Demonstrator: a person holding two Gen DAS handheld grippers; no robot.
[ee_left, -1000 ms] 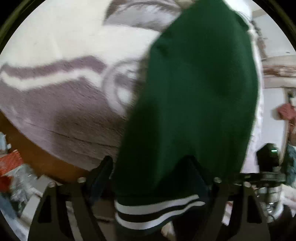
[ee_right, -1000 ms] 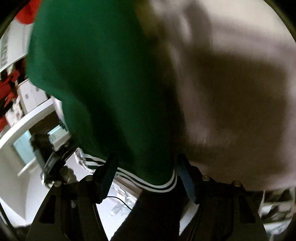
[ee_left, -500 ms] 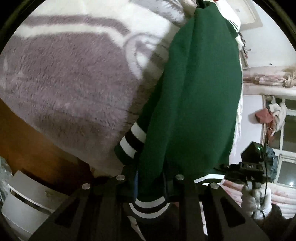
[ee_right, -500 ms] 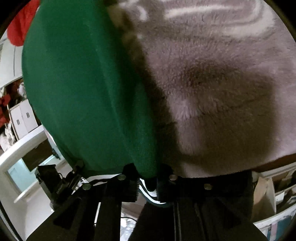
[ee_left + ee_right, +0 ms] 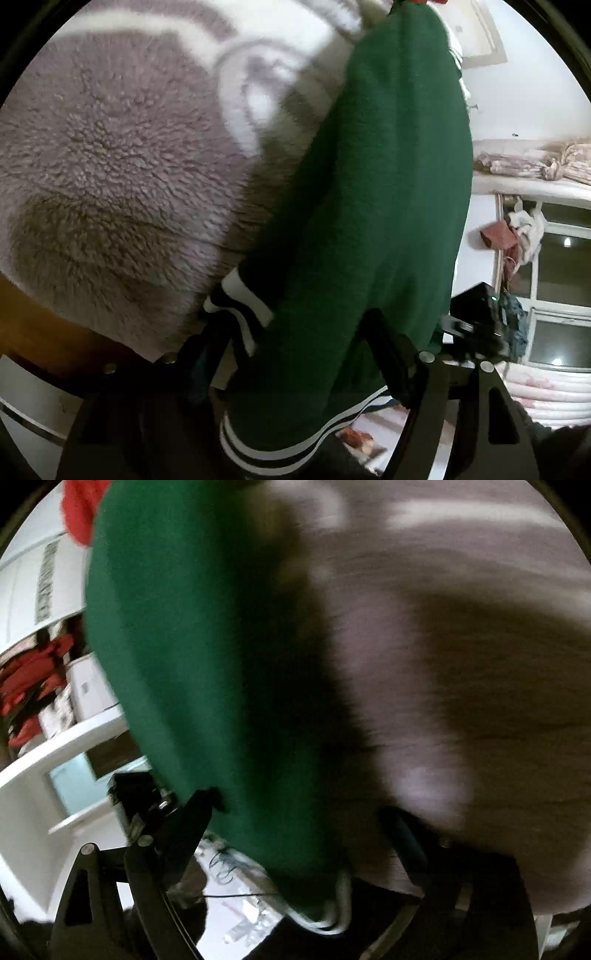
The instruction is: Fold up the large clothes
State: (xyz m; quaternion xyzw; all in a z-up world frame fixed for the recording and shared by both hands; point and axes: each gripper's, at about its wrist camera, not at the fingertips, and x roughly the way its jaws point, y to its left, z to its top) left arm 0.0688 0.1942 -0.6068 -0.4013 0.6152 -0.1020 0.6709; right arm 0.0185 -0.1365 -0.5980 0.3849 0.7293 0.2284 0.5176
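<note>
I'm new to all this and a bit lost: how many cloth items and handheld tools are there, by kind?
green garment: 1
fuzzy grey-and-white blanket: 1
tools: 2 (left tool, right tool)
Total: 4

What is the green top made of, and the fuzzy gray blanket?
The green top looks like soft matte knit or fleece, with ribbed striped trim. The gray blanket looks like curly sherpa-type plush: its surface is nubby and matte. Exact fibers can't be told.
</note>
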